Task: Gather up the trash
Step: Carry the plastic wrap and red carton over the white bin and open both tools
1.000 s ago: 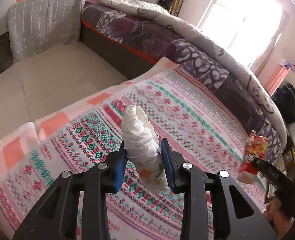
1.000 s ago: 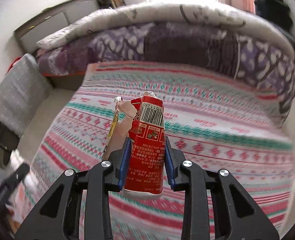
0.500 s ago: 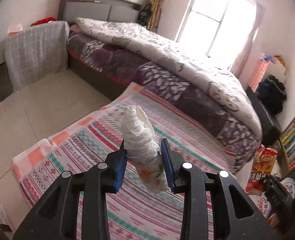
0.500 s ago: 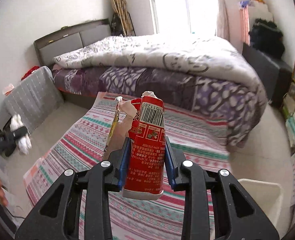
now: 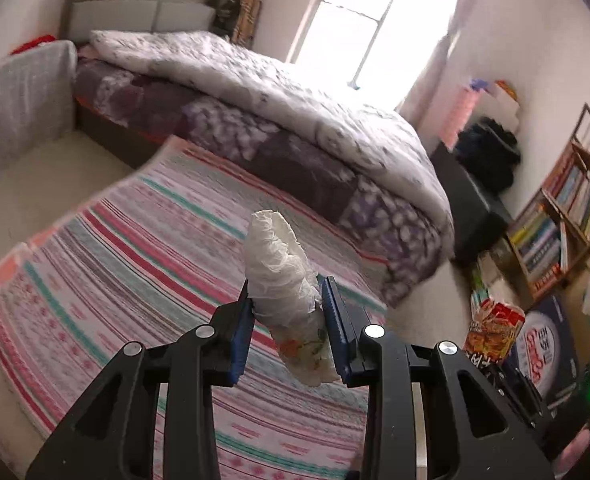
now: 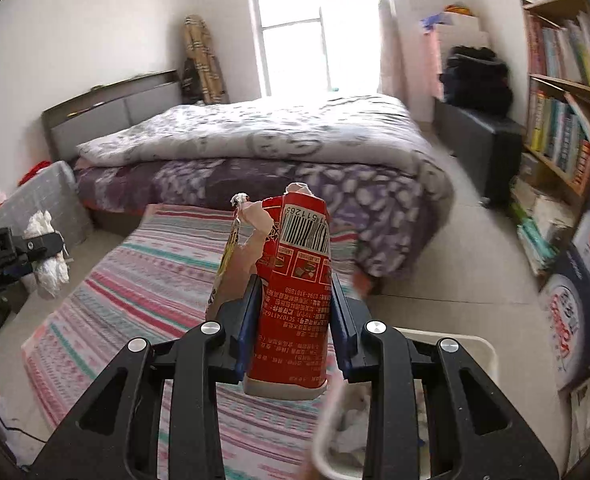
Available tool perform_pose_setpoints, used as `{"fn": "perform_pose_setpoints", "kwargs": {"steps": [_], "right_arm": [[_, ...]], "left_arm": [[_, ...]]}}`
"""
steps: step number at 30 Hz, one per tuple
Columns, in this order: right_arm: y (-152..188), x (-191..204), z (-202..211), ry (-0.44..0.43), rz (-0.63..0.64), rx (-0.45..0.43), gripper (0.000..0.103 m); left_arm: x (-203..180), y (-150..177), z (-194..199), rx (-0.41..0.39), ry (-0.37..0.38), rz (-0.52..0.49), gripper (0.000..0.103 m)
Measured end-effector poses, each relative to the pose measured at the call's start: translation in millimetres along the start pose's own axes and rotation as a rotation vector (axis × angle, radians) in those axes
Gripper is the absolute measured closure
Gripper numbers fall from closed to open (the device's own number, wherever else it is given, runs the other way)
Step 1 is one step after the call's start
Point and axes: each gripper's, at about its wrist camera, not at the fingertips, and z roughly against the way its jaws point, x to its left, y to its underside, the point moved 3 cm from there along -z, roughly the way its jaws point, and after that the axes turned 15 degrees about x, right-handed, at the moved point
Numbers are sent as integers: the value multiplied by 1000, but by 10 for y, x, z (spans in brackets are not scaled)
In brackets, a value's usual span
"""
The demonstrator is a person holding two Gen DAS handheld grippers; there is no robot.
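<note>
Left tongs [image 5: 287, 316] clenched on tissue wad [image 5: 283, 276]; right tongs [image 6: 295, 320] clenched on red wrapper [image 6: 295, 292]. Bin [image 6: 483, 352] below right tongs, mostly hidden.

A home bedroom: a quilted bed [image 6: 255, 140] under a window [image 6: 315, 28], striped rug [image 5: 135, 280], crowded bookshelf [image 6: 563, 92].

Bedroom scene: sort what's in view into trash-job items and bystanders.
Job:
- crumpled tissue, gripped by the left hand-held gripper
- red snack packet, gripped by the right hand-held gripper
- white bin

Lying about:
- bed
- striped rug
- bookshelf
</note>
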Motion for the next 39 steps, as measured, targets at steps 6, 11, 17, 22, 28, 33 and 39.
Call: {"fn": "perform_pose_setpoints", "kwargs": {"steps": [6,11,17,22,28,33,39], "right_arm": [[184,-529,-202,56,-78,59,72],[173,-810,-215,88,-119,86,71],[232,-1221,-271,92,-251,183,27],[232,-1607,-139,147,-377,135,19],[272,-1995,-33,182,-486,106,14],[316,-2183,52,221,-547,88,7],[330,-2265,137,270,-584,57,7]], "left_arm": [[-384,255,-491,94,13,-64,69],[-734,397,-724,133,23,-143,69],[-1119,578,-945,185,60,-206,69],[-1403,700,-1103,222,90,-246,69],[-1671,873,-1261,271,114,-296,69],[-1963,1014,-1394,316,153,-382,67],[-2087,1127,-1410,317,156,-429,31]]}}
